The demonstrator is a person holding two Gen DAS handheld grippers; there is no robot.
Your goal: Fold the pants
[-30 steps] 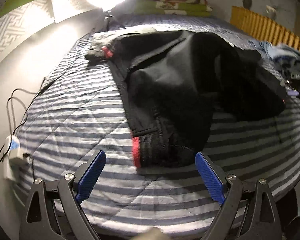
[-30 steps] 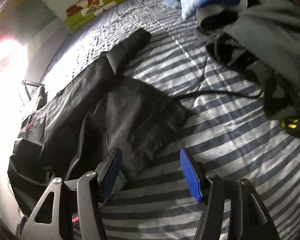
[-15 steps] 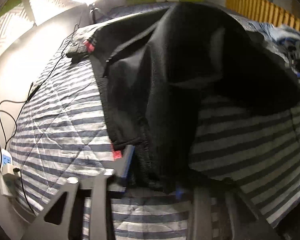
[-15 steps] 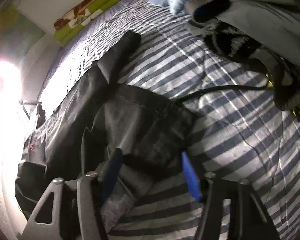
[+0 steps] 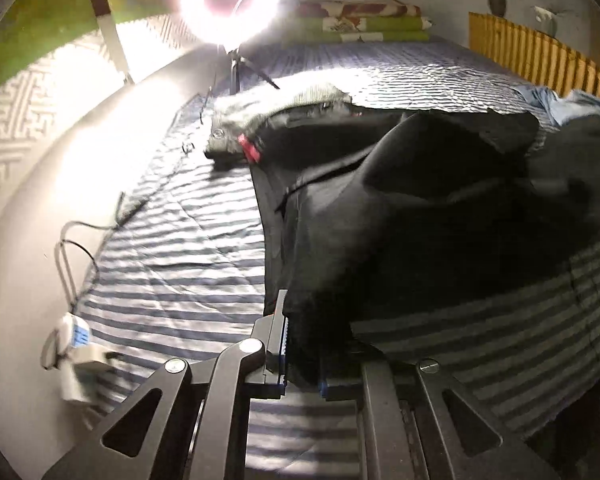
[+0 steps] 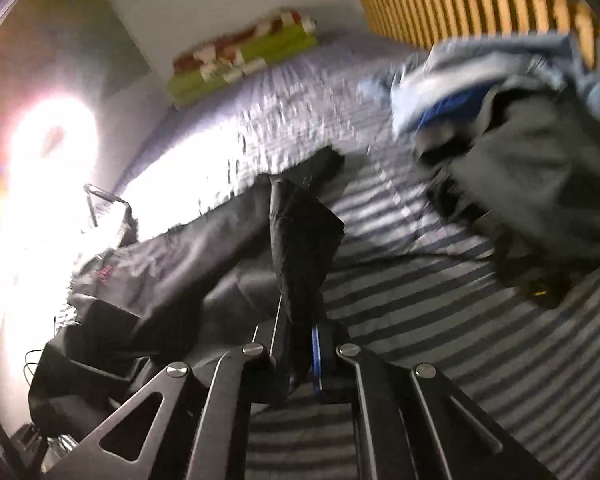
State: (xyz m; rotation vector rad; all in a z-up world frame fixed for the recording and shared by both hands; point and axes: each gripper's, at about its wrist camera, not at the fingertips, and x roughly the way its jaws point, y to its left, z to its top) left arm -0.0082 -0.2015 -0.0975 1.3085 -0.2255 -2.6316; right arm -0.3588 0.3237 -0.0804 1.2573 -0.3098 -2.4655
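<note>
Black pants (image 5: 400,216) with red trim lie across a striped bed; in the left wrist view they fill the centre and right. My left gripper (image 5: 302,356) is shut on the near edge of the pants, and the cloth rises from between its blue pads. In the right wrist view the pants (image 6: 204,256) stretch from lower left to centre. My right gripper (image 6: 300,360) is shut on a bunched, lifted fold of the pants (image 6: 304,240) that stands up above the bed.
The striped quilt (image 5: 172,280) covers the bed. A ring light on a tripod (image 5: 228,4) glares at the bed's far left. A power strip with cables (image 5: 76,344) lies by the left edge. A pile of other clothes (image 6: 532,160) sits at the right, and a slatted wooden rail (image 6: 480,12) stands beyond it.
Both grippers went from open to shut on the pants. Each has since lifted its piece of cloth off the quilt, and both views have tilted up toward the far wall.
</note>
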